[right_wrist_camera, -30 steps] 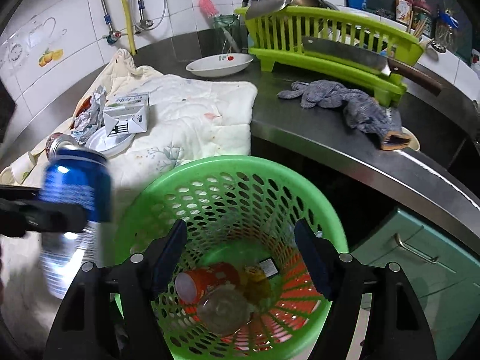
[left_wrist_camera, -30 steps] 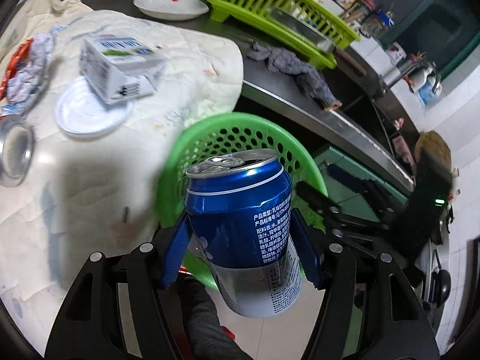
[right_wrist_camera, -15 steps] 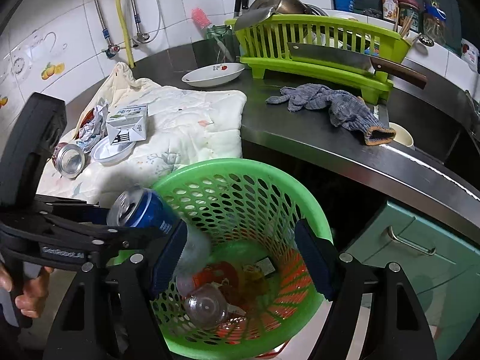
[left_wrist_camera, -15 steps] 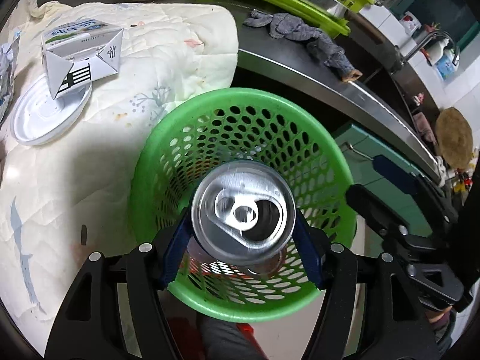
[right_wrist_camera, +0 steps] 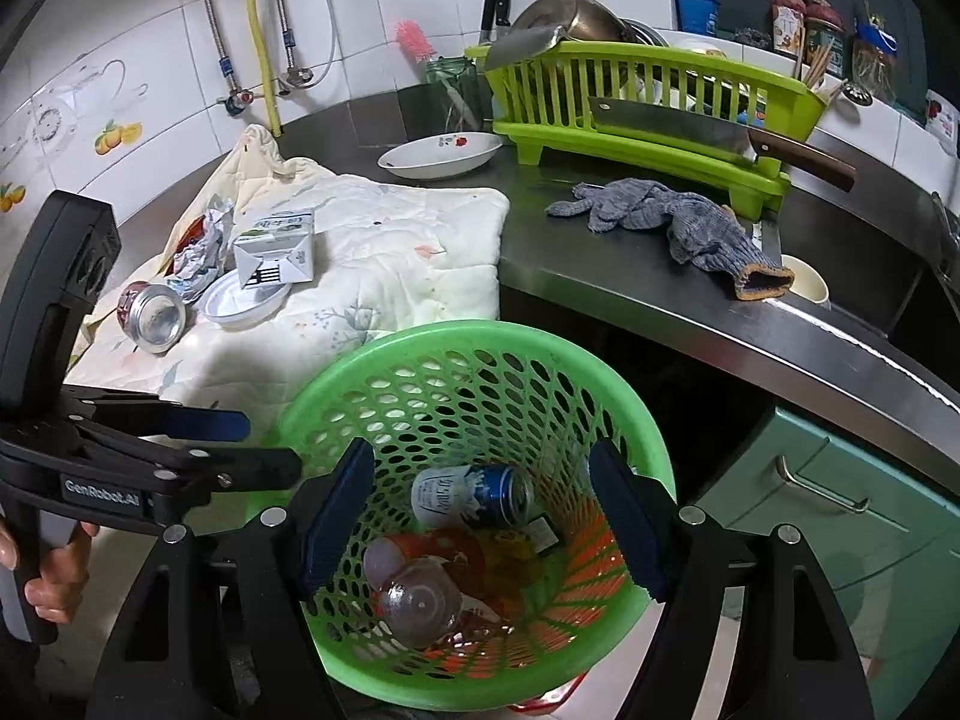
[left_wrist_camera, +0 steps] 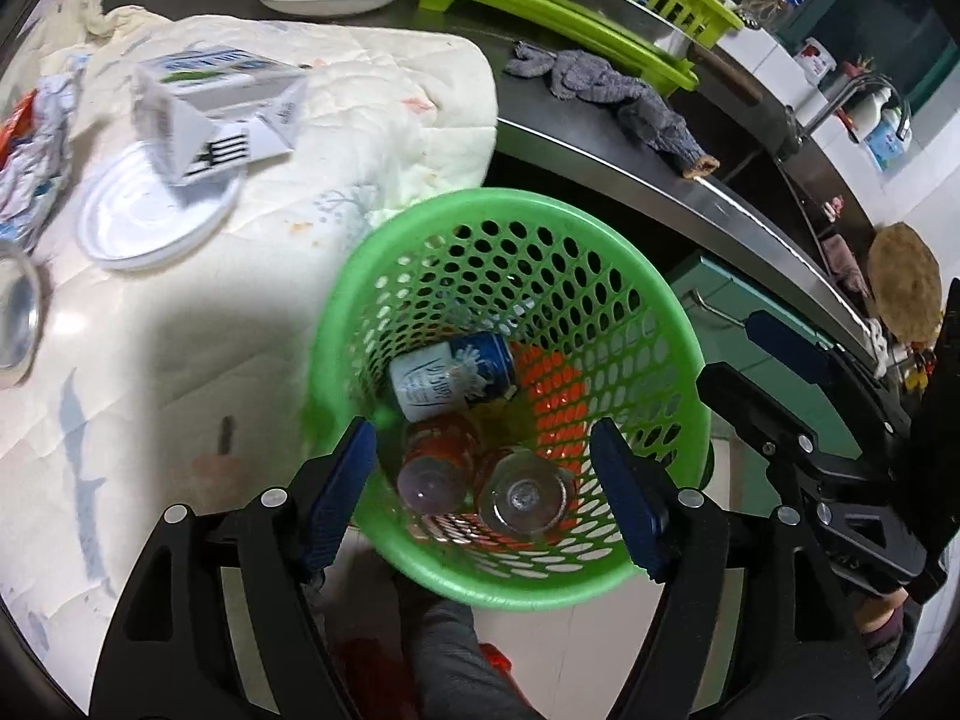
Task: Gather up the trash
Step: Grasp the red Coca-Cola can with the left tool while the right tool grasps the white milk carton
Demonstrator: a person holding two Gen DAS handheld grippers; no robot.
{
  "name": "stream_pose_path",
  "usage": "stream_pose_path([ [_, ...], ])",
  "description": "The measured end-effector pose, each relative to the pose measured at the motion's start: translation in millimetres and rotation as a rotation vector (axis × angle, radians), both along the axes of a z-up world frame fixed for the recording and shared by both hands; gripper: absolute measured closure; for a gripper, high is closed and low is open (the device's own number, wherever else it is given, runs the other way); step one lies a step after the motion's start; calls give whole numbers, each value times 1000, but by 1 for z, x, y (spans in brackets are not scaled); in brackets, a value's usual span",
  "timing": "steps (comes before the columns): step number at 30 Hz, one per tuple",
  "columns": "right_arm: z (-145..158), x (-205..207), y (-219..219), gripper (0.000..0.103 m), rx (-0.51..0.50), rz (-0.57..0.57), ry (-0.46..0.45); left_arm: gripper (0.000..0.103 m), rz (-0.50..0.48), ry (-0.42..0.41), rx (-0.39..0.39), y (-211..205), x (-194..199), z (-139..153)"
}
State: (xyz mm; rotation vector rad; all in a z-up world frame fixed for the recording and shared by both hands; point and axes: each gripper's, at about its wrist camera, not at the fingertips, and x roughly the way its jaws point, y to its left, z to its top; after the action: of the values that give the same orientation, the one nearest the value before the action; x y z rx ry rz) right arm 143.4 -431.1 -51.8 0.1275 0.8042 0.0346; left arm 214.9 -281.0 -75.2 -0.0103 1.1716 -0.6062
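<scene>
A green perforated basket (left_wrist_camera: 630, 276) (right_wrist_camera: 480, 342) stands below the counter edge. The blue can (left_wrist_camera: 453, 375) (right_wrist_camera: 474, 495) lies on its side inside it, on top of bottles and an orange can. My left gripper (left_wrist_camera: 486, 492) is open and empty just above the basket's near rim; it also shows in the right wrist view (right_wrist_camera: 240, 444). My right gripper (right_wrist_camera: 483, 519) is open and empty, with the basket between its fingers. On the cloth (right_wrist_camera: 390, 264) lie a milk carton (left_wrist_camera: 210, 108) (right_wrist_camera: 276, 246), a white lid (left_wrist_camera: 150, 222), crumpled wrappers (right_wrist_camera: 201, 246) and a red can (right_wrist_camera: 150, 315).
On the steel counter (right_wrist_camera: 720, 312) are a grey glove (right_wrist_camera: 678, 222), a white bowl (right_wrist_camera: 441, 156) and a green dish rack (right_wrist_camera: 648, 114) with a cleaver. A teal cabinet (right_wrist_camera: 840, 516) stands below the counter at right.
My left gripper tipped forward over the basket, opened and let go of the blue can. The can now lies inside the basket.
</scene>
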Motion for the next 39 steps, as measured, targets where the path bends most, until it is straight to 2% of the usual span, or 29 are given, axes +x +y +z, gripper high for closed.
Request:
stream_pose_path([
  [8, 4, 7, 24, 32, -7, 43, 5, 30, 54, -39, -6, 39, -5, 16],
  [13, 11, 18, 45, 32, -19, 85, -3, 30, 127, -52, -5, 74, -3, 28],
  [17, 17, 28, 61, 32, -24, 118, -14, 30, 222, -62, 1, 107, 6, 42],
  [26, 28, 51, 90, 32, -26, 183, -27, 21, 496, -73, -12, 187, 37, 69],
  [31, 35, 71, 104, 31, -30, 221, -34, 20, 620, -26, -55, 215, 60, 66],
  [39, 42, 110, 118, 31, -44, 258, -34, 20, 718, 27, -77, 224, 89, 51],
])
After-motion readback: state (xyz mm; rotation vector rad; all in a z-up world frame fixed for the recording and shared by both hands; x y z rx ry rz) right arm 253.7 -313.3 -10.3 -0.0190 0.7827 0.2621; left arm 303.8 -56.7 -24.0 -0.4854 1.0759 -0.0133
